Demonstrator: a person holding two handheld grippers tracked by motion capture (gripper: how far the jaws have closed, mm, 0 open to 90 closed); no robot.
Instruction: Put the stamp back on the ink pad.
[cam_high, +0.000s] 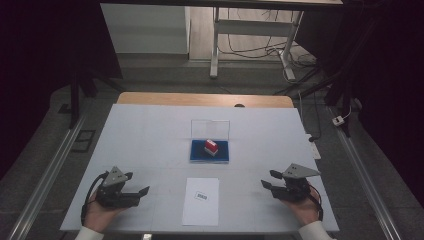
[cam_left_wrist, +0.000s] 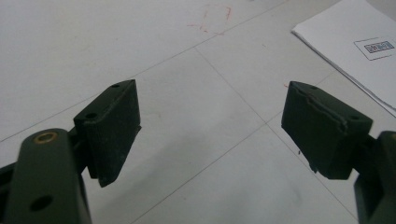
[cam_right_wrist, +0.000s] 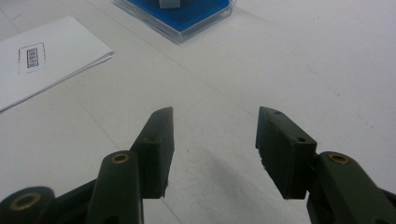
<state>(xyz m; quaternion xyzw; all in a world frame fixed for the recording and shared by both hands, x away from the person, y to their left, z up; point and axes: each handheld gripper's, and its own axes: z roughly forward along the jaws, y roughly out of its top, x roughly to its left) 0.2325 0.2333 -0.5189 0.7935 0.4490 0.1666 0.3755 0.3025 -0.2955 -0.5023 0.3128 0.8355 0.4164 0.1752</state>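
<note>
A clear case with a blue base lies open at the table's middle, its lid standing up behind it. A small red and white block sits on the blue base. The blue base also shows at the top of the right gripper view. A white sheet of paper with a small printed label lies near the front edge. My left gripper rests at the front left, open, jaws empty. My right gripper rests at the front right, open, with nothing between its jaws.
The white table cover lies on a wooden tabletop. Metal rails run along both sides on the floor. A desk frame and cables stand beyond the far edge. The paper's corner lies right of the left gripper.
</note>
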